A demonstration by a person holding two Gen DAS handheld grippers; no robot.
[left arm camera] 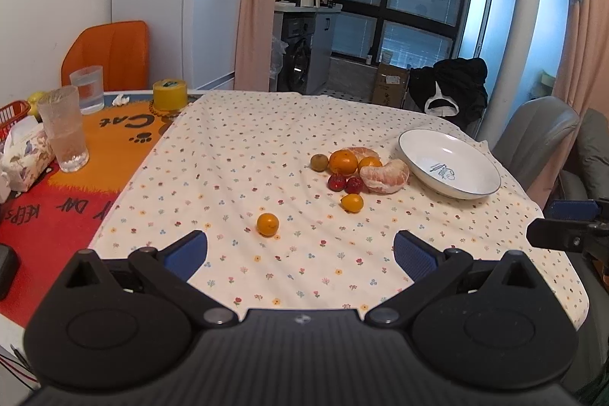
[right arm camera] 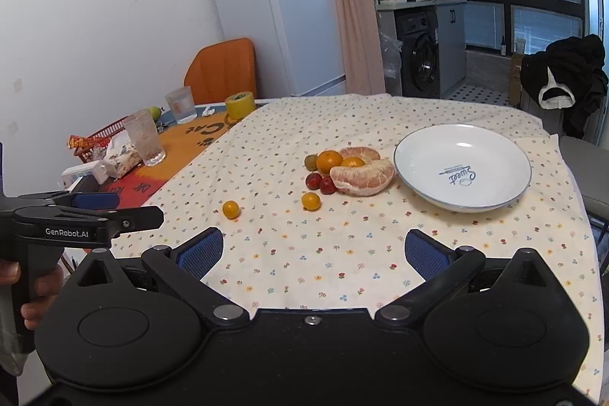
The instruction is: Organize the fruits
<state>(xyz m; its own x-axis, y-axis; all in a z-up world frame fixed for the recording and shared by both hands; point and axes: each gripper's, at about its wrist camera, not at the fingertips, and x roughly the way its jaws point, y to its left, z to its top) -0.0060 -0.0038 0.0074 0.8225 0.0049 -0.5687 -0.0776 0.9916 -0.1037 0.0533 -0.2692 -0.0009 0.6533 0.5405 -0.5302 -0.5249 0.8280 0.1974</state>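
Floral tablecloth (right arm camera: 342, 261) under us, kitchen behind. Our left gripper (left arm camera: 300, 255) and right gripper (right arm camera: 314, 253) both gape wide, empty. Fruit pile (right arm camera: 344, 170) sits beside the empty white bowl (right arm camera: 462, 136); nothing's moved yet. Next, we judge: reach and close on one kumquat (left arm camera: 267, 224).

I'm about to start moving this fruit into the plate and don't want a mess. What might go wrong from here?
1. The two loose kumquats are round and lie on wrinkled cloth; a slightly off pinch may send one rolling.
2. The peeled pomelo pieces look soft; hard squeezing could crush them.
3. The fruit pile touches, so lifting the orange may nudge the red fruits.
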